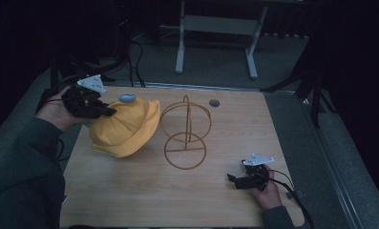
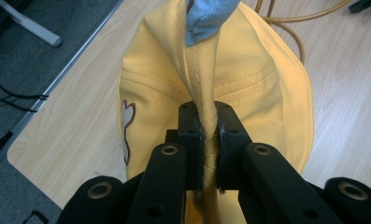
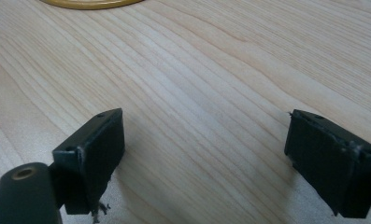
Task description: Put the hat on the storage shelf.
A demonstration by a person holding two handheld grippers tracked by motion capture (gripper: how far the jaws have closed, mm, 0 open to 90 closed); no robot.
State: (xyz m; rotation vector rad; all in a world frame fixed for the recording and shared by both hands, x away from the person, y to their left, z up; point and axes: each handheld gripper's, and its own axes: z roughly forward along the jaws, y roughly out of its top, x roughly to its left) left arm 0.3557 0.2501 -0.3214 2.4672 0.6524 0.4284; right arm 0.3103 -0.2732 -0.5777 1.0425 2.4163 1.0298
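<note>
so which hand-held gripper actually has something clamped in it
The left hand-held gripper: its jaws pinch a fold of the yellow hat. The right hand-held gripper stands open over bare table.

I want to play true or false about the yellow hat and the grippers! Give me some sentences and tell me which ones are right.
1. The left hand-held gripper pinches a fold of the yellow hat. True.
2. The right hand-held gripper holds the gold wire stand. False: its jaws are open with nothing between them, above the bare wooden table.
3. The hat already sits on the wire stand. False: the hat is beside the stand, to its left in the high view.
4. The hat has a blue bit at its top. True.
5. The wire stand stands upright on the table. True.
</note>
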